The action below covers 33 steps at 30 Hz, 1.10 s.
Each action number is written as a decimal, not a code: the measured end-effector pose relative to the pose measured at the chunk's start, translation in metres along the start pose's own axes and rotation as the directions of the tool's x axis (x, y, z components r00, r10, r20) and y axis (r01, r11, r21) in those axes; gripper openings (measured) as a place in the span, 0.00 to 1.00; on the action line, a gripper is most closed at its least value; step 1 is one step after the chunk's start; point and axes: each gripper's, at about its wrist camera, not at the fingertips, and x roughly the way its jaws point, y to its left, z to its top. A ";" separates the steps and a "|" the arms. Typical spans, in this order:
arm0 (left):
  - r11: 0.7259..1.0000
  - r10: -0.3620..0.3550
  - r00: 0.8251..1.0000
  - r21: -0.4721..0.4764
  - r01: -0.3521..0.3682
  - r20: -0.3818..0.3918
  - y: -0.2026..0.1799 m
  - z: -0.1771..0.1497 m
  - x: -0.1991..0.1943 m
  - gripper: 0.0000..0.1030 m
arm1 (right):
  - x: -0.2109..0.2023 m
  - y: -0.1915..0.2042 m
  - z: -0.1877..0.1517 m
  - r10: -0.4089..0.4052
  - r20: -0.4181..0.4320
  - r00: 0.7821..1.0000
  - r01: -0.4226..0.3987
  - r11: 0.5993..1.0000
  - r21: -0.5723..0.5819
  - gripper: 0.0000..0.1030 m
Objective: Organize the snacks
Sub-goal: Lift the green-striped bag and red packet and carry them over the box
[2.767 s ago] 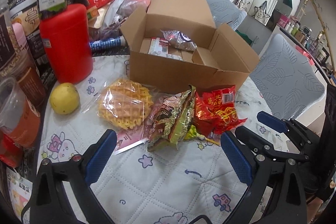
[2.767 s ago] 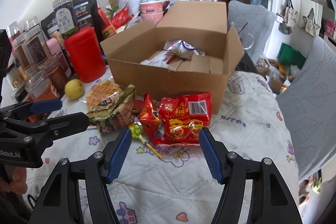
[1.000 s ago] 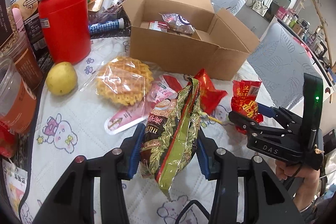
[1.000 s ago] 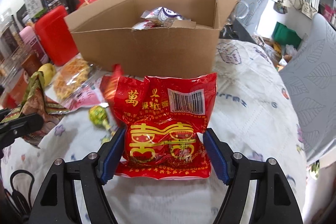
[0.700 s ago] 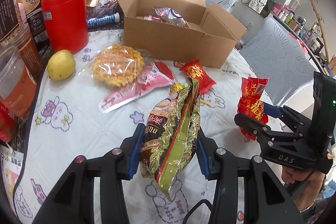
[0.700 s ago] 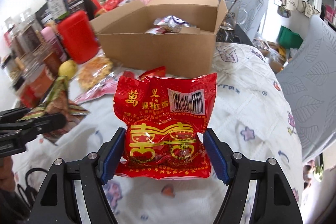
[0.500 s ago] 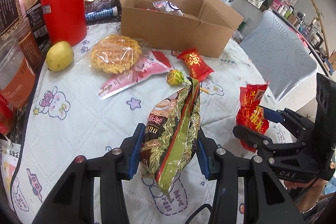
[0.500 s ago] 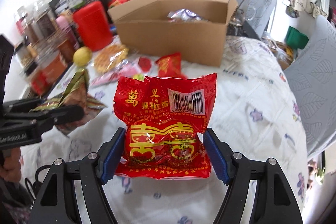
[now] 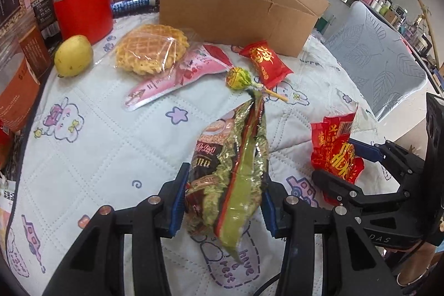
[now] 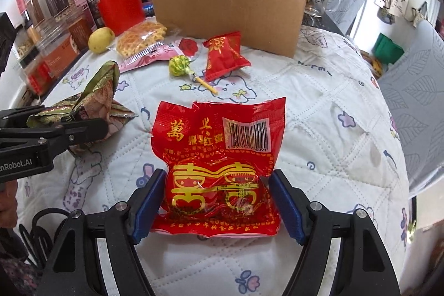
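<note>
Left gripper (image 9: 223, 201) clamped on green-gold snack bag (image 9: 233, 171); right gripper (image 10: 216, 201), jaws just widened, on red packet (image 10: 219, 157). Packet could be dropped if grip slackened.

One cardboard box (image 9: 236, 10), one lollipop (image 9: 239, 78), one waffle pack (image 9: 151, 53), three red packets (image 10: 219, 162), one pear (image 9: 72, 56)

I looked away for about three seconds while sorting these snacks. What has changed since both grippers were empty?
The left gripper took hold of the green-gold snack bag, the right gripper the red packet; both were lifted and drawn back from the cardboard box. The right jaws have just been opening slightly, the packet between them. The waffle, lollipop and small red candy stayed.
</note>
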 end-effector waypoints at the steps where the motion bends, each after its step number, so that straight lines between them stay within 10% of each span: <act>1: 1.000 -0.003 1.000 -0.002 0.003 -0.012 0.000 -0.001 0.003 0.45 | 0.000 -0.001 0.000 0.004 0.005 1.000 -0.004 1.000 0.006 0.75; 33: 0.999 0.026 0.993 0.026 -0.029 0.114 -0.024 -0.009 -0.039 0.43 | -0.033 -0.003 -0.018 0.109 0.130 0.985 -0.119 0.991 0.069 0.72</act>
